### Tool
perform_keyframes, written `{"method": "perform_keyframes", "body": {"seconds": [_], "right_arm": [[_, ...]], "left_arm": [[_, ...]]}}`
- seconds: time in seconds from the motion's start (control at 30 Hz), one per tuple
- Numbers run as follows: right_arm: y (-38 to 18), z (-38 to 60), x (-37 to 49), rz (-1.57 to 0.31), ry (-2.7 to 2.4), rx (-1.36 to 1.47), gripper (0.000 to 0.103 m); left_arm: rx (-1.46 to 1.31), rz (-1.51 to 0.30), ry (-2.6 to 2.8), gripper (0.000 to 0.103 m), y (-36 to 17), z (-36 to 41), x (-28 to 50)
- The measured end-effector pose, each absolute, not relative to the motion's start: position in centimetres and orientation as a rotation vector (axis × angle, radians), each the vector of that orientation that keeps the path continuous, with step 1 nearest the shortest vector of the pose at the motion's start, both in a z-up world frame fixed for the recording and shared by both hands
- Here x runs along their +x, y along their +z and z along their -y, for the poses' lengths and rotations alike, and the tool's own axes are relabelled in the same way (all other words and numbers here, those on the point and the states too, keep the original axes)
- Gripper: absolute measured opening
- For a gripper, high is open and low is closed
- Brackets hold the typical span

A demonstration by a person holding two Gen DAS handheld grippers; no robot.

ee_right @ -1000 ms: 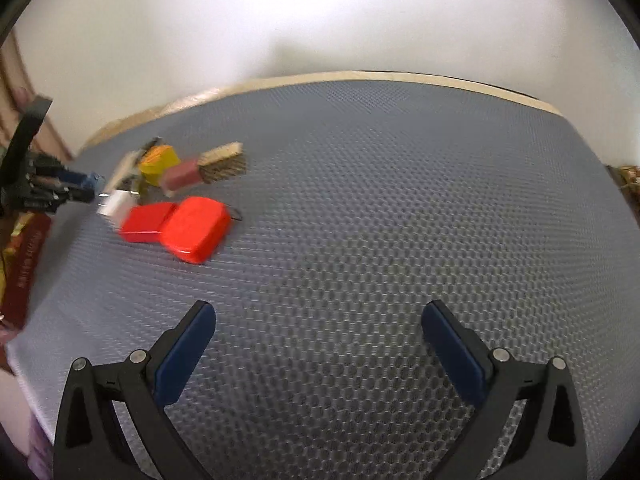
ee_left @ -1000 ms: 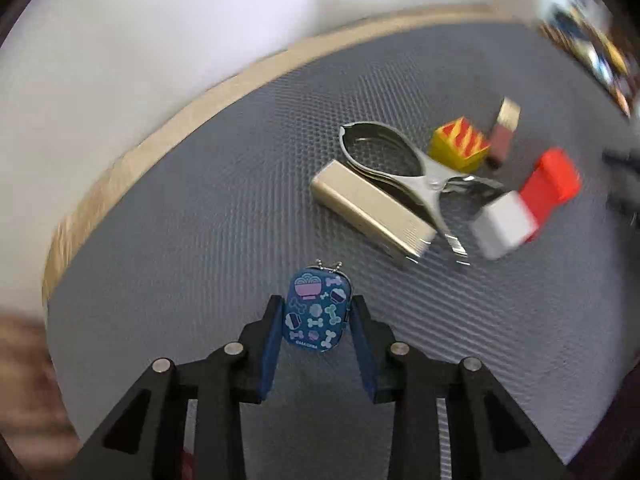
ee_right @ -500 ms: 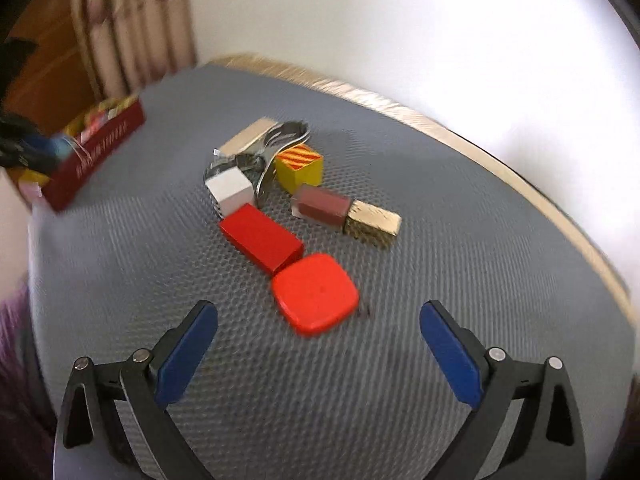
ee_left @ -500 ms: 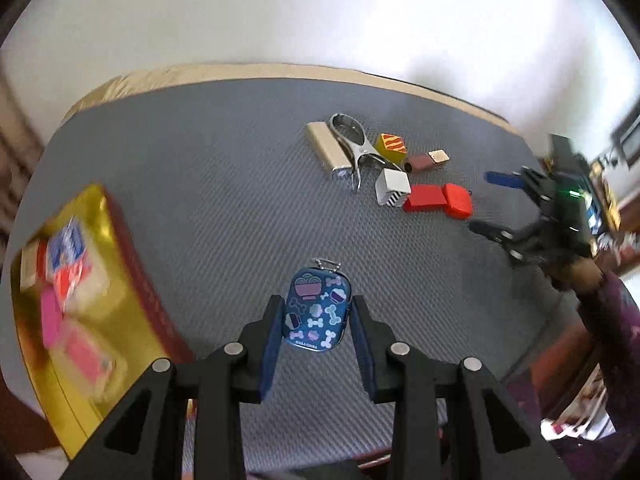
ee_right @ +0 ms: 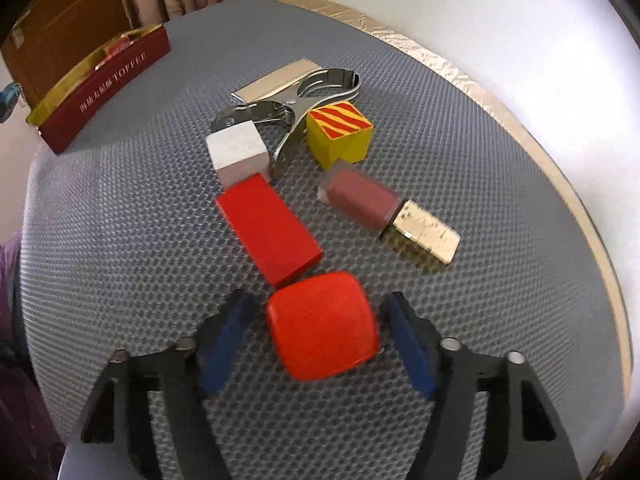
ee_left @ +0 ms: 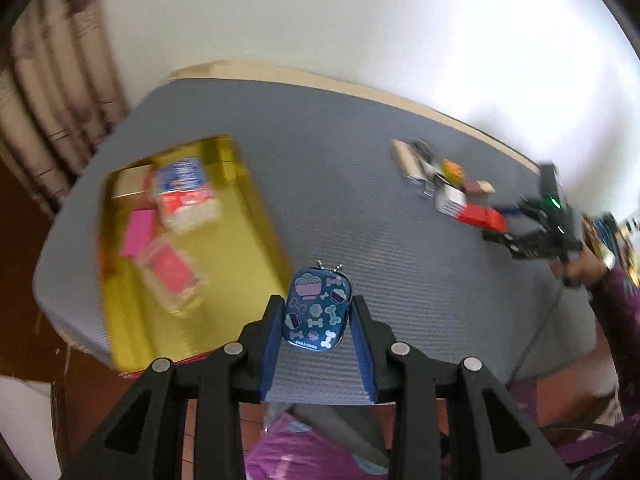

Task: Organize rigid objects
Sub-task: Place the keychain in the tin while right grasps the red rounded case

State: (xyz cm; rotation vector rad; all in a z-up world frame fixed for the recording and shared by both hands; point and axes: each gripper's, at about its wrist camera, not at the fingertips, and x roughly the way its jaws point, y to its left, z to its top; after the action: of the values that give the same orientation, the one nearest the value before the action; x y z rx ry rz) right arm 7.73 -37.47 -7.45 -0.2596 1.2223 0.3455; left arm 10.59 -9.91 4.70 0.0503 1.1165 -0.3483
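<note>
So the left gripper [ee_left: 318, 322] is clamped on a small blue tin [ee_left: 317, 309] with a cartoon bone-and-bowl print, pads squeezed against both its sides, a little ball chain sticking off its top. It's held up in the air over the near edge of the tabletop [ee_left: 360, 184], right beside the gold-lined box [ee_left: 240, 264]. That box sits open at the left end of the grey honeycomb mat and already has a few things in it: a red-and-white packet, a pink piece, a clear-wrapped pink-red one. All pretty blurry tbh.

Over on the right wrist view, the right gripper [ee_right: 316, 338] has its jaws either side of a rounded red tin [ee_right: 322, 325] that's lying flat on the mat. The jaws have just been closing in on it, but there's a visible gap on the left side and I can't tell if the right pad is touching, so not a grip.

Just past the tin is the rest of the pile: a red rectangular block [ee_right: 268, 228] nearly touching it, a white cube [ee_right: 237, 150], a big metal spring clip [ee_right: 292, 108], a gold bar [ee_right: 276, 80] behind the clip, a yellow cube with red stripes [ee_right: 339, 133], and a lipstick-looking tube with a gold cap [ee_right: 390, 216]. The box shows dark red on the outside [ee_right: 104, 88] from this side, far left.
</note>
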Motion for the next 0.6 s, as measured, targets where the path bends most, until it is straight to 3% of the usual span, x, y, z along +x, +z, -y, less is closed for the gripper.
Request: {"method": "perform_keyframes", "body": {"seconds": [0.07,0.3,0.6], "right_arm": [[-7.1,37.1,6.8,-1.220,0.309,-0.237,0.043],[-6.6,39.2,3.5,-1.202,0.162,-0.069,0.043],[-4.7,41.8,-2.2,-1.150,0.050,0.121,0.043]], "left_arm": [[0.038,-1.101,-0.264,0.034,4.8,7.7,10.5],[-0.050,-1.126,-0.153,0.034,4.3,2.3,10.9],[-0.008,-1.097,-0.233,0.034,3.0,4.4,12.2]]}}
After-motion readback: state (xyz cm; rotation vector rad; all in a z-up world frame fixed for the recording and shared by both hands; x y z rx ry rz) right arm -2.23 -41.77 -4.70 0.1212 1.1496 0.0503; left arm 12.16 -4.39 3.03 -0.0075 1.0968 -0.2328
